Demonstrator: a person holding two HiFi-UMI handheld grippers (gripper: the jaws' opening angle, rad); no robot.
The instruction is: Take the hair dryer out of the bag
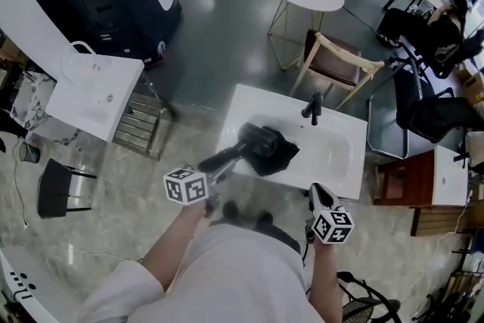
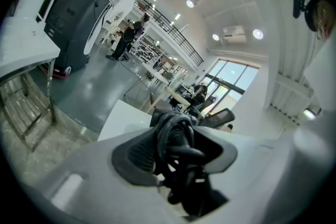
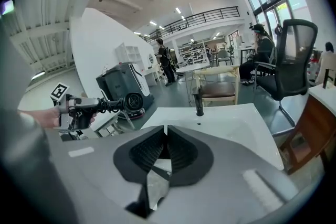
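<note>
My left gripper [image 1: 221, 169] is clamped on the hair dryer [image 1: 255, 143], my left forearm [image 1: 172, 242] reaching forward. My right gripper [image 1: 321, 193] points ahead, tilted slightly down, its jaws pressed together on nothing.

Ahead of the right tongs [image 1: 321, 197] the basin [image 1: 344, 149] lies bare, open to reach; a black faucet [image 1: 314, 108] stands at its far rim; ahead of the left tongs [image 1: 218, 176] the hair dryer [image 1: 227, 156] and slumped black bag [image 1: 281, 156] fill the basin's left part; a chair [image 1: 334, 64] crowds the far side.

White shirt [image 1: 227, 268]; grey left gripper [image 2: 178, 145] and right gripper [image 3: 165, 138] carry marker cubes [image 1: 185, 186].
</note>
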